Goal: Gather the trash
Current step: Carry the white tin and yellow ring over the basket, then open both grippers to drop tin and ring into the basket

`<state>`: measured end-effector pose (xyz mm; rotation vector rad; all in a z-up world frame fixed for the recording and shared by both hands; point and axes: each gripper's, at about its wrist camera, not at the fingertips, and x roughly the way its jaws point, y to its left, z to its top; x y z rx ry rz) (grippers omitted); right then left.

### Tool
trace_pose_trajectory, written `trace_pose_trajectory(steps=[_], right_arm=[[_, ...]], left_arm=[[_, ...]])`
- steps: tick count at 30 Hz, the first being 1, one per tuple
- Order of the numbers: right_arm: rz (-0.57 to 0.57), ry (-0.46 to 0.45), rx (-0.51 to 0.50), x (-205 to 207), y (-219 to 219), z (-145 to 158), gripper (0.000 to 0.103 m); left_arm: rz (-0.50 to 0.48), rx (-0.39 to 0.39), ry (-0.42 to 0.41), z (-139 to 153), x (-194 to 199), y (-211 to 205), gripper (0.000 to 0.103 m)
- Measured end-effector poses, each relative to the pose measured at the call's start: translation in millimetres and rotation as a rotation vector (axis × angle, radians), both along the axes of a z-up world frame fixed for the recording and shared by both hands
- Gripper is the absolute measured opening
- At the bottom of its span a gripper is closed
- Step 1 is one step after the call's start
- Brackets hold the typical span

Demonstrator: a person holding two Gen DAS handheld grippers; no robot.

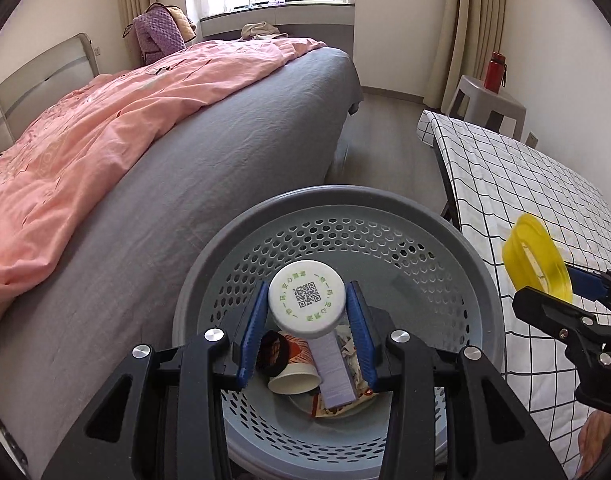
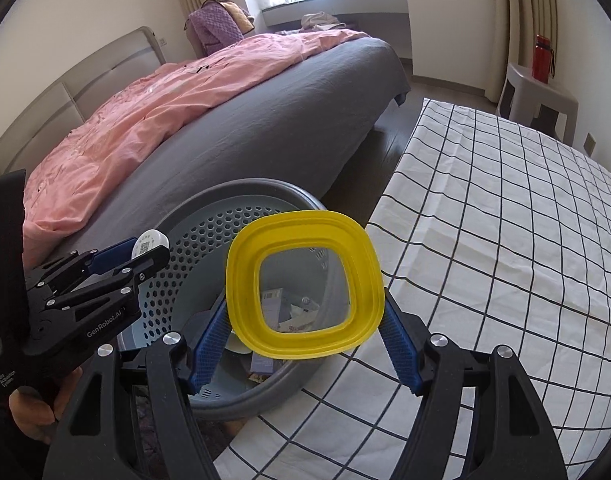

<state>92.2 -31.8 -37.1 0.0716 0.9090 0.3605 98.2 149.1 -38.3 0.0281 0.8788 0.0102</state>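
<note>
Bed with pink quilt (image 1: 85, 128) at far left. Left tool (image 1: 310, 322) clenched on a white bottle (image 1: 307, 300), hanging directly above the perforated grey trash basket (image 1: 385, 208), paper cup (image 1: 293, 376) and scraps already inside. Right tool (image 2: 305, 320) gripping a yellow lid (image 2: 305, 284) over the basket's edge, beside the checked bench (image 2: 505, 220). Drop-off step, apparently; next, likely releasing the bottle, then shifting the lid fully over the opening before letting go.
</note>
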Motion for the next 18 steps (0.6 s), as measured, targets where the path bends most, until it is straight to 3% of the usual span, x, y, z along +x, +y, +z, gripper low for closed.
trace_pose_trajectory(steps=[15,16,18], right_arm=[[0.029,0.017,-0.015,13.6,24.6,-11.4,0.070],[0.029,0.012,-0.016,14.0,24.5,-10.1,0.070],[0.027,0.001,-0.014,13.6,23.8,-7.4,0.077]], left_arm=[[0.048,-0.024,0.007,-0.5,4.3,16.3,0.039],[0.050,-0.028,0.007,-0.2,4.3,17.3,0.040],[0.059,-0.028,0.005,0.5,3.5,18.6,0.052]])
